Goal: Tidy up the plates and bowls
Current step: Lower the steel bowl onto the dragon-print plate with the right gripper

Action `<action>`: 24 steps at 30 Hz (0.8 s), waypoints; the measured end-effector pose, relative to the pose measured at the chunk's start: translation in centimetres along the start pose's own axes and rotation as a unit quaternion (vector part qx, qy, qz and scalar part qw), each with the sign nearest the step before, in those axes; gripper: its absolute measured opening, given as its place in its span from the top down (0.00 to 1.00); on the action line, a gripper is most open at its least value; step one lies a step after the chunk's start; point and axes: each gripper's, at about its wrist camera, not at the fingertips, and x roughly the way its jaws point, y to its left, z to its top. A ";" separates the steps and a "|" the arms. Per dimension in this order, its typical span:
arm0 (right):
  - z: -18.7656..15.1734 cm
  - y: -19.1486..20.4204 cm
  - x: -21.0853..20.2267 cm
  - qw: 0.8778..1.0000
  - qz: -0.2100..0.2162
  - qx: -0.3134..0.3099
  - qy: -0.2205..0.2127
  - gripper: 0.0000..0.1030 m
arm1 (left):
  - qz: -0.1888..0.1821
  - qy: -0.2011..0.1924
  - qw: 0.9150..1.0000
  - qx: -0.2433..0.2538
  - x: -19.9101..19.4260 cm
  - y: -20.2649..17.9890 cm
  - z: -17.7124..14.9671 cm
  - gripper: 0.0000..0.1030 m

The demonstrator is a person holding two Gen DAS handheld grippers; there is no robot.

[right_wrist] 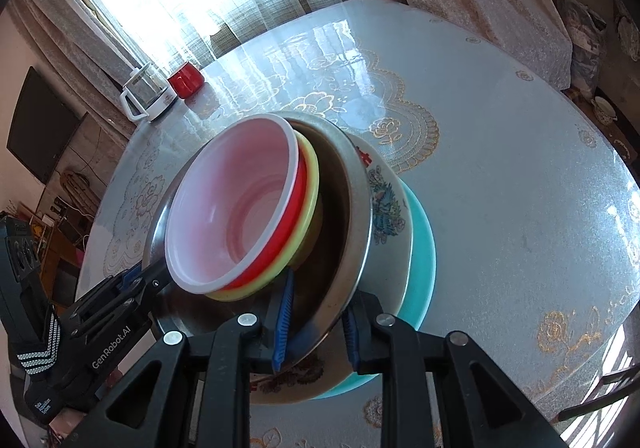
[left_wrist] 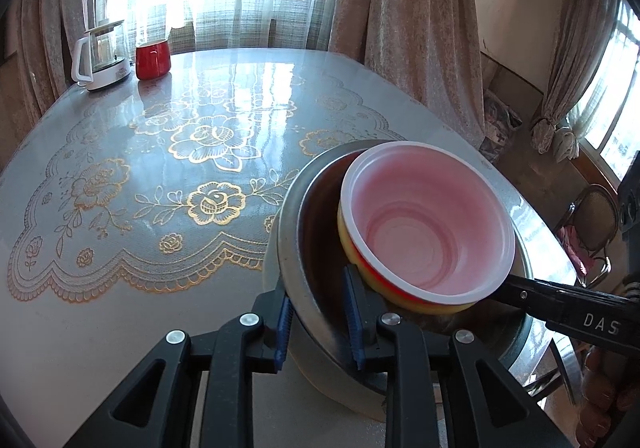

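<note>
A stack stands on the table: a red bowl with a white inside (left_wrist: 428, 224) (right_wrist: 236, 203) nested in a yellow bowl (left_wrist: 348, 248) (right_wrist: 310, 183), both inside a steel bowl (left_wrist: 292, 232) (right_wrist: 356, 207). In the right wrist view the steel bowl rests on a floral plate (right_wrist: 386, 199) over a teal plate (right_wrist: 422, 232). My left gripper (left_wrist: 318, 322) straddles the steel bowl's near rim, jaws closed on it. My right gripper (right_wrist: 316, 328) straddles the steel bowl's rim on the other side, jaws closed on it.
A white-based glass kettle (left_wrist: 102, 55) (right_wrist: 146, 93) and a red mug (left_wrist: 153, 59) (right_wrist: 186, 79) stand at the table's far edge. The table (left_wrist: 180, 175) has a glossy floral lace cover. Curtains hang behind; a chair (left_wrist: 592, 224) stands to the right.
</note>
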 end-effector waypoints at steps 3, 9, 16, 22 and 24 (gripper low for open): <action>0.1 -0.3 -0.3 1.000 -0.003 0.006 -0.003 0.78 | 0.001 0.001 1.000 -0.001 -0.1 -0.1 -0.1 0.75; -0.2 0.0 -0.6 1.000 -0.014 -0.008 -0.011 0.79 | 0.002 0.002 1.000 0.003 -0.7 -0.3 -0.5 0.72; 0.0 -0.3 -0.7 1.000 -0.012 -0.005 -0.017 0.81 | 0.013 -0.018 1.000 0.009 -2.2 -0.3 -1.1 0.73; -0.1 -0.2 -1.0 1.000 -0.014 -0.013 -0.018 0.82 | 0.024 -0.020 0.999 0.025 -2.1 -1.0 -0.9 0.76; -0.2 -0.3 -1.1 1.000 -0.016 -0.012 -0.017 0.82 | 0.028 -0.019 0.999 0.029 -1.9 -1.1 -0.8 0.76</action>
